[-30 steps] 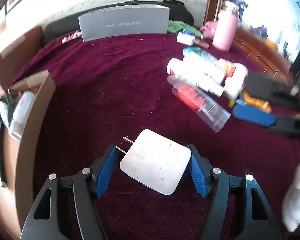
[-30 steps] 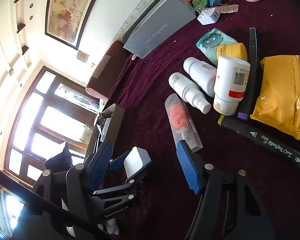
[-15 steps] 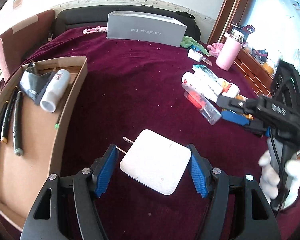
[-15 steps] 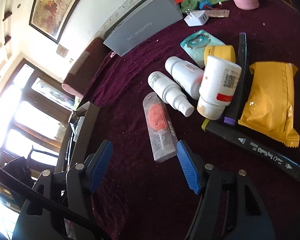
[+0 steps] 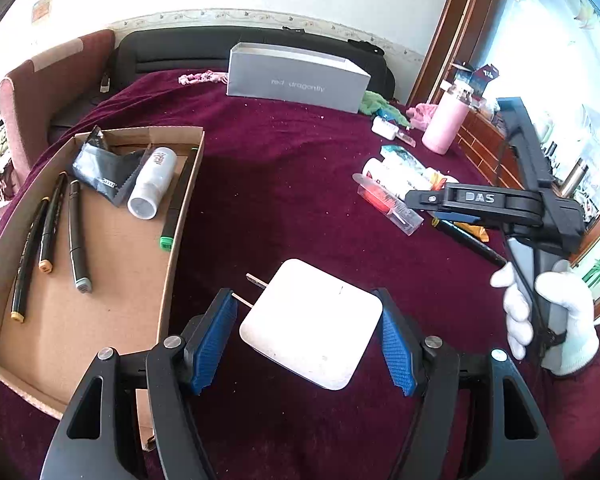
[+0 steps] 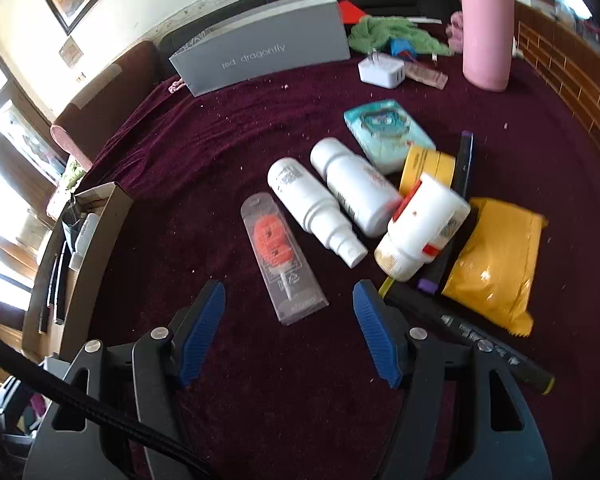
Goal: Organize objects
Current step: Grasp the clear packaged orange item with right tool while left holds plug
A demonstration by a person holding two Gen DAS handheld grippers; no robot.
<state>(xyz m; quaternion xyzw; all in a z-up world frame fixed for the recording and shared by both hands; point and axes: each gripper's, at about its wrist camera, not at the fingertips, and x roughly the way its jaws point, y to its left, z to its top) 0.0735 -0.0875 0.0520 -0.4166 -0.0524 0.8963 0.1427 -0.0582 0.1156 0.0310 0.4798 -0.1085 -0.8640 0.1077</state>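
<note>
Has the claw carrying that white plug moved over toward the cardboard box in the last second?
Yes. The left claw, shut on the white plug, has swung toward the cardboard box: the box was a sliver at the left edge, and now fills the left side.

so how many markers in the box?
4. Three lie side by side at its left; a green-capped one leans along the right wall. More may be hidden.

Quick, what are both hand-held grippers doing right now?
Left hand-held gripper: holding the white charger.
Right hand-held gripper: open, empty, above the table.
</note>
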